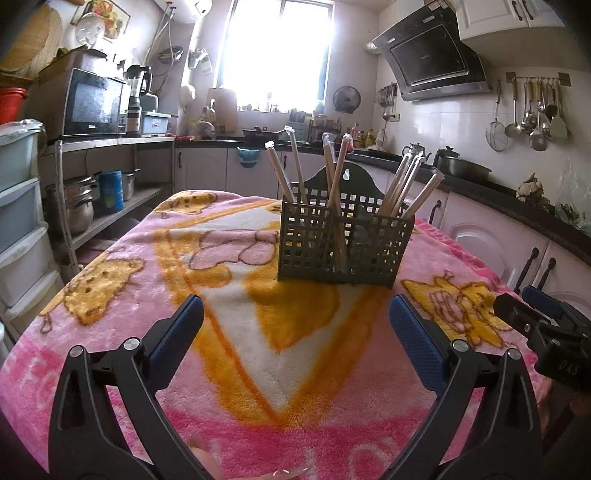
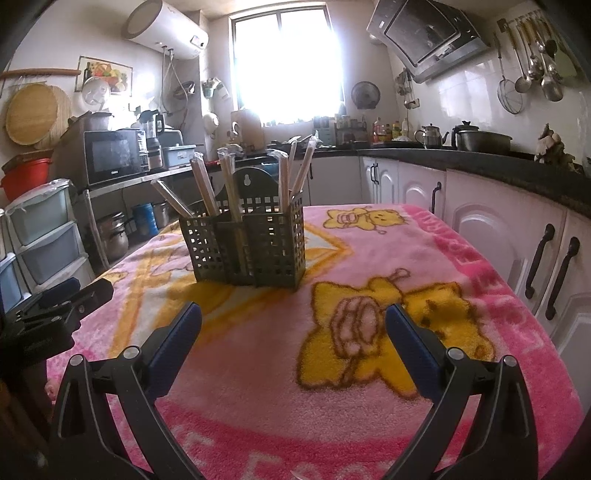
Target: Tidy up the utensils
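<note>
Both your left tool point(image 1: 295, 317) and right tool point(image 2: 293, 321) are spread apart, empty. The wrapped chopsticks point(image 1: 334, 173) stand in the holder point(image 1: 343, 243) on the surface point(image 1: 258, 350); sorting appears complete, so nothing loose remains to grasp.

A bright window point(image 2: 286, 62) floods the back wall with glare. Left of it a white water heater point(image 2: 164, 29) hangs high, above a microwave point(image 2: 114, 157) on a metal shelf rack. Black countertop point(image 2: 480, 157) over white cabinets point(image 2: 491, 229) runs along the right wall, under a slanted range hood point(image 1: 430, 55) and hanging ladles point(image 1: 532, 114). A pink cartoon blanket point(image 2: 369, 258) covers the table.
</note>
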### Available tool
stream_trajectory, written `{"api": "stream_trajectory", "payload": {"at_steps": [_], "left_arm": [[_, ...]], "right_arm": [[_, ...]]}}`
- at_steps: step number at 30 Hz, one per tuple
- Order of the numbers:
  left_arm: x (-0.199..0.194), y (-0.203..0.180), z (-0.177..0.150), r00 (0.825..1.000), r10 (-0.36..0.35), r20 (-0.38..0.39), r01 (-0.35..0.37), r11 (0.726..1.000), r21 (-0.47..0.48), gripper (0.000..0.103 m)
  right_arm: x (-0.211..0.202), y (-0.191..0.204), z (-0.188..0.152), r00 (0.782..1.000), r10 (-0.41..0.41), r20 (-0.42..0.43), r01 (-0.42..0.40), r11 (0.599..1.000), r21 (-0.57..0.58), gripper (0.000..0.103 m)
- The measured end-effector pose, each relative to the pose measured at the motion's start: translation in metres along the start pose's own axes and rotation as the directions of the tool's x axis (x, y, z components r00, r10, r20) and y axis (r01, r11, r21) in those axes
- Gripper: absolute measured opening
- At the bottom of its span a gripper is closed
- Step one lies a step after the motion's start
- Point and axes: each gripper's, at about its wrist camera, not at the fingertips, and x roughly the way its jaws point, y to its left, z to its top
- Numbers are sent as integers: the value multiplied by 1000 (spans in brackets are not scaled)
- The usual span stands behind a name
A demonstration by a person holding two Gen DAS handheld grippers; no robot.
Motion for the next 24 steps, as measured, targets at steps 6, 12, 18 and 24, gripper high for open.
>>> {"api": "stream_trajectory", "payload": {"at_steps": [6, 12, 18, 24], "left_arm": [[0, -1, 0, 1000, -2, 1, 2, 1000, 1, 92], [0, 1, 0, 1000, 0, 2, 0, 1000, 0, 92], [0, 1, 0, 1000, -1, 5, 1, 1000, 6, 92], [0, 2, 0, 1000, -3, 6, 3, 1000, 2, 92]], "right_arm": [[0, 0, 0, 1000, -4, 0, 4, 1000, -1, 97], [0, 1, -1, 1000, -3, -2, 3, 1000, -2, 97], [0, 1, -1, 1000, -3, -2, 3, 1000, 0, 97], [-1, 1, -1, 1000, -3, -1, 3, 1000, -3, 97]]}}
